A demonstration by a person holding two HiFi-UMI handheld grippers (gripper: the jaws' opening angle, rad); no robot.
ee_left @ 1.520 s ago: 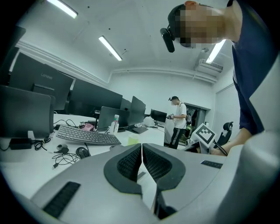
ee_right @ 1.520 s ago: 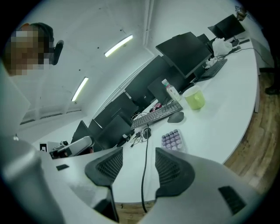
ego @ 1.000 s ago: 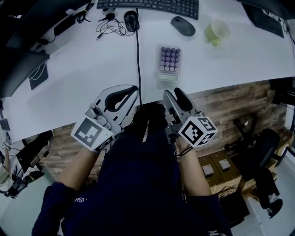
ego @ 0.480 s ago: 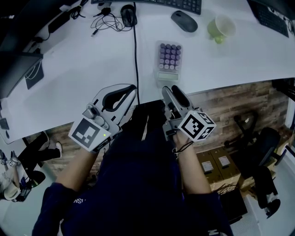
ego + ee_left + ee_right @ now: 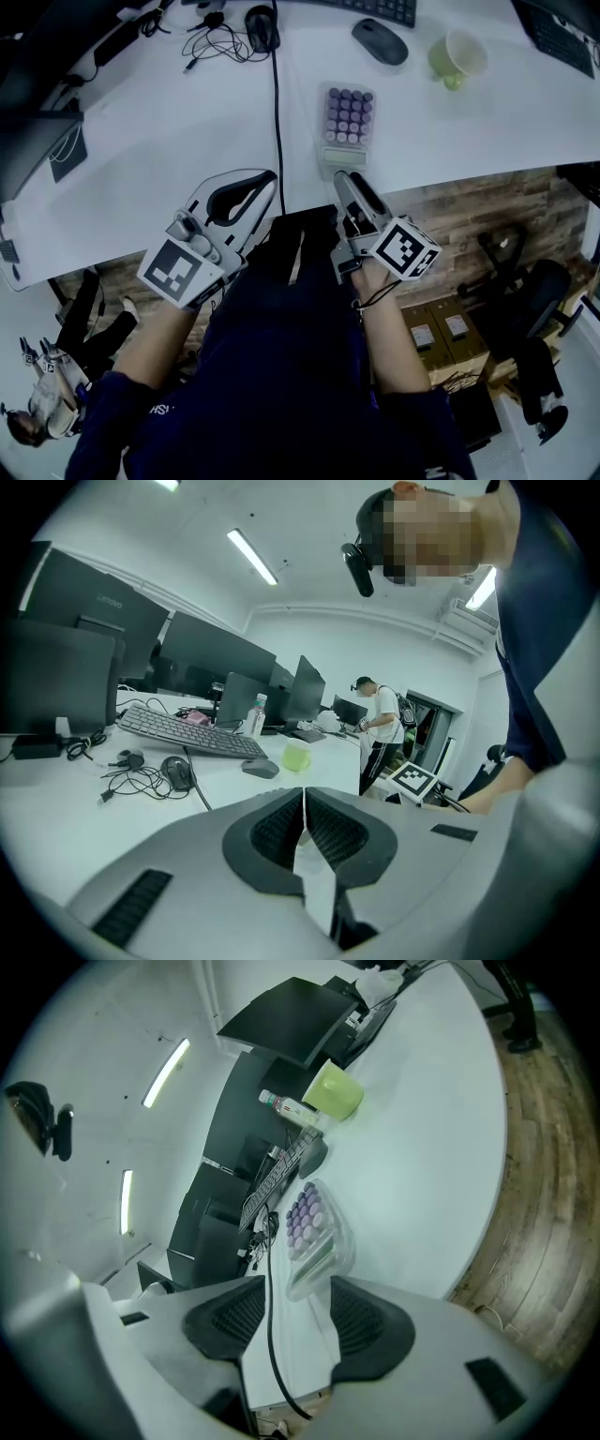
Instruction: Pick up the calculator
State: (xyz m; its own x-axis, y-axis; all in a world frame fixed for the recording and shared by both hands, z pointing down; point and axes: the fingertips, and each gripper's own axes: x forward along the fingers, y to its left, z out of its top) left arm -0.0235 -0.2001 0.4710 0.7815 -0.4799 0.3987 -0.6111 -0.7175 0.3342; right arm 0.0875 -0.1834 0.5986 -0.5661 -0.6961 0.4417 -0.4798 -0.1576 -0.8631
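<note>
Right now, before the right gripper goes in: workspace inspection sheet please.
Surface: white desk, curved front edge.
Job's things: calculator flat near the front edge, untouched.
Clutter: green mug, grey mouse, black mouse, keyboard at the far side.
Grippers: left gripper shut, empty; right gripper open, jaws just closed slightly, pads on nothing, short of the calculator.
Cables: black cable runs from by the black mouse over the front edge, left of the calculator; loose tangle beside that mouse.
Surroundings: wood-pattern floor, office chair, boxes, a person lower left.
</note>
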